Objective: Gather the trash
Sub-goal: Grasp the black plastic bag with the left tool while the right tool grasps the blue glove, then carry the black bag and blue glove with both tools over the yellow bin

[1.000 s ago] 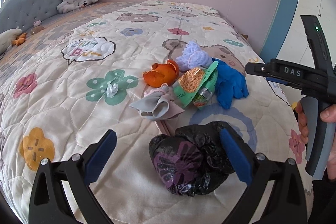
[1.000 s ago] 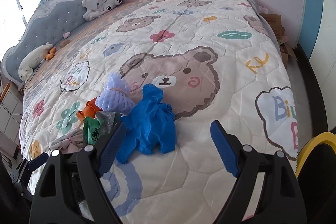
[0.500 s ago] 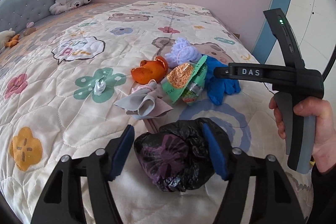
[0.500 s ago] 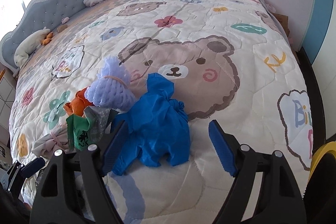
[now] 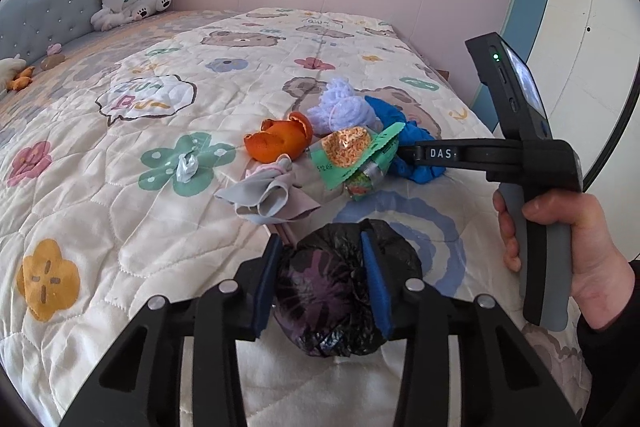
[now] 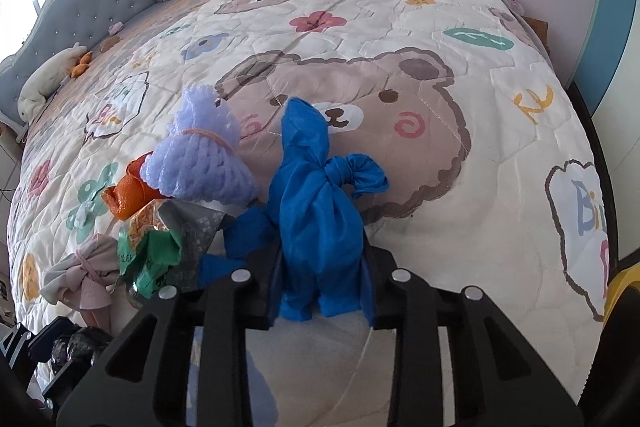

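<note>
The black bag (image 5: 340, 291) is squeezed between the closing left gripper (image 5: 322, 283), near the quilt's (image 5: 120, 227) front edge. The upright blue bag (image 6: 316, 227) is pinched by the closing right gripper (image 6: 322, 279), farther in.

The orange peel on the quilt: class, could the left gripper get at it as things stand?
Probably not yet. The left gripper is closing on the black bag, and the grey cloth bundle lies between it and the orange peel.

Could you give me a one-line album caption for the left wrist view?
Left hand-held gripper closing on a black plastic bag beside other trash on a cartoon quilt.
</note>
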The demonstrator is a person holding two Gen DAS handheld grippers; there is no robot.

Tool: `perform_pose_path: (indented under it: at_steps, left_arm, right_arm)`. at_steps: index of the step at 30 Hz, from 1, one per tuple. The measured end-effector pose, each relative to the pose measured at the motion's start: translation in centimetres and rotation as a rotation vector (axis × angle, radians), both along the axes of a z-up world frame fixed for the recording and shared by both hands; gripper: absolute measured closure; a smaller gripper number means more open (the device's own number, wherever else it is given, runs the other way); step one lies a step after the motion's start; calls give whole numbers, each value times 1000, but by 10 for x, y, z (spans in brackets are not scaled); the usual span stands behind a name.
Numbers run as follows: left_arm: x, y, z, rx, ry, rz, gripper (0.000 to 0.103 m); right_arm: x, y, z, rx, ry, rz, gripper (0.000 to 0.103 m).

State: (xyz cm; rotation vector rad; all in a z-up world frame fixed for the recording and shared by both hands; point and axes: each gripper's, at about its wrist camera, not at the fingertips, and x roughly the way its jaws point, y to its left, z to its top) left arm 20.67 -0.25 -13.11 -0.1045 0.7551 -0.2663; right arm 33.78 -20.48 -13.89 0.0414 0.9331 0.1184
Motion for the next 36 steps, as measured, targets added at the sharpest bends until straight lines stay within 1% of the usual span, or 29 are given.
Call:
perform_pose_path:
  at_steps: [3,6,15,32,35,36]
  left_arm:
    - [-3,0,3,-1,-8,-5,67]
    - [-5,-1,4,2,-13,-11,67]
    - [-17,-6,19,5,-40,-24,68]
    - [-35,-20,67,21,-144,-45,72]
    - [-39,-26,74,19,-157,-57,76]
    - [-40,-27,76,20,-160,-62,88]
  right_arm:
    - [-4,-5,6,-7,-18,-14,83]
    - [-9,-12,14,-7,-37,-30,84]
    - [-30,-33,38,9,-81,-60,84]
    - [-91,-69,94,34,-200,-85,84]
    - [-102,-76,102,40,-215,-91,84]
    - [-105,-78,104,40,-221,-94,84]
